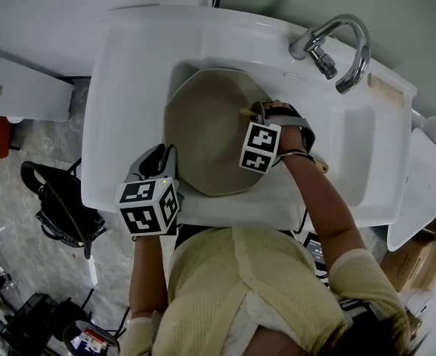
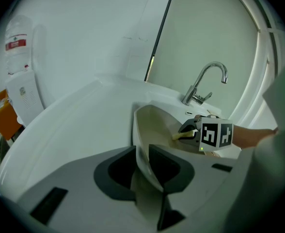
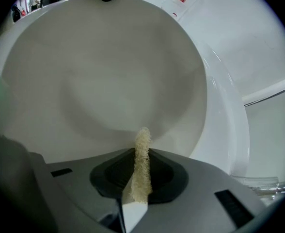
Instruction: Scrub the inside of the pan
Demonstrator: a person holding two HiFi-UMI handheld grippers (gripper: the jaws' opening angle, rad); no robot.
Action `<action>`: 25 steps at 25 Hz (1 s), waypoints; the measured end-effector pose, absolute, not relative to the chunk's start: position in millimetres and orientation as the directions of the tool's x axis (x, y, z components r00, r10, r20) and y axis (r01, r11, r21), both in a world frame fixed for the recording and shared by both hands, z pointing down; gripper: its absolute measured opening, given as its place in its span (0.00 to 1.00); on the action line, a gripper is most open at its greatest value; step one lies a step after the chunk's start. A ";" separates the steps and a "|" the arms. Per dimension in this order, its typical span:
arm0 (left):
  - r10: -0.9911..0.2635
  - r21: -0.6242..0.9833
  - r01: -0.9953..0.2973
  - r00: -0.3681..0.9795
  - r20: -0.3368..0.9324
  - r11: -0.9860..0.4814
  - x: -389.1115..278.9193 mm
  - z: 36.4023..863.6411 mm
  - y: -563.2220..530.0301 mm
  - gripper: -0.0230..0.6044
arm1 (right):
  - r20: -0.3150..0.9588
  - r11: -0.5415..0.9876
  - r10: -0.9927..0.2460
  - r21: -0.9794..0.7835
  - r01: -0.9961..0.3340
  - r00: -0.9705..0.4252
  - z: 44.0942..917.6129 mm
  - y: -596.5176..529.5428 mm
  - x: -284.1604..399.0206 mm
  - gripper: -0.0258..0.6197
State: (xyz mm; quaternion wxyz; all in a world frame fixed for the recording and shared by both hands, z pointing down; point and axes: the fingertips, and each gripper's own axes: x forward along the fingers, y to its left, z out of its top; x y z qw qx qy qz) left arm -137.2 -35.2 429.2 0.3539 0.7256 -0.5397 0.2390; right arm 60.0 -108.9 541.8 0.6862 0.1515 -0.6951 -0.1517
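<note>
A beige pan [image 1: 203, 128] lies tilted in the white sink [image 1: 125, 87]. My left gripper [image 1: 167, 159] is shut on the pan's near rim; in the left gripper view the rim [image 2: 141, 152] runs between the two jaws. At the pan's right edge my right gripper [image 1: 256, 113] is shut on a thin yellow scrub sponge [image 1: 247, 112]. In the right gripper view the sponge [image 3: 142, 164] stands on edge between the jaws, its tip close to the pan's inner wall [image 3: 108, 72]. The left gripper view also shows the right gripper [image 2: 188, 130] and the sponge [image 2: 181, 136] inside the pan [image 2: 157, 123].
A chrome faucet [image 1: 342, 47] stands at the sink's back right corner, above the right gripper. A black bag [image 1: 58, 206] lies on the floor left of the sink. A white wall fills the space behind the faucet [image 2: 206, 81].
</note>
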 end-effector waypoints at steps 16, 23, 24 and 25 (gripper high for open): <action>-0.610 0.252 -0.953 0.300 0.733 -0.166 -137.7 429.9 -33.8 0.25 | 0.774 0.777 -0.630 0.629 -0.036 -0.071 515.2 -148.8 36.8 0.16; -0.609 0.253 -0.953 0.302 0.734 -0.168 -137.4 429.4 -33.7 0.25 | 0.725 0.737 -0.676 0.669 -0.103 -0.131 503.7 -161.6 18.5 0.16; -0.609 0.254 -0.953 0.302 0.733 -0.168 -137.5 429.5 -33.7 0.25 | 0.714 0.727 -0.686 0.678 -0.107 -0.142 500.8 -163.3 15.7 0.16; -0.609 0.255 -0.952 0.303 0.733 -0.168 -137.5 429.7 -33.6 0.25 | 0.703 0.719 -0.695 0.686 -0.112 -0.151 498.0 -164.9 13.3 0.16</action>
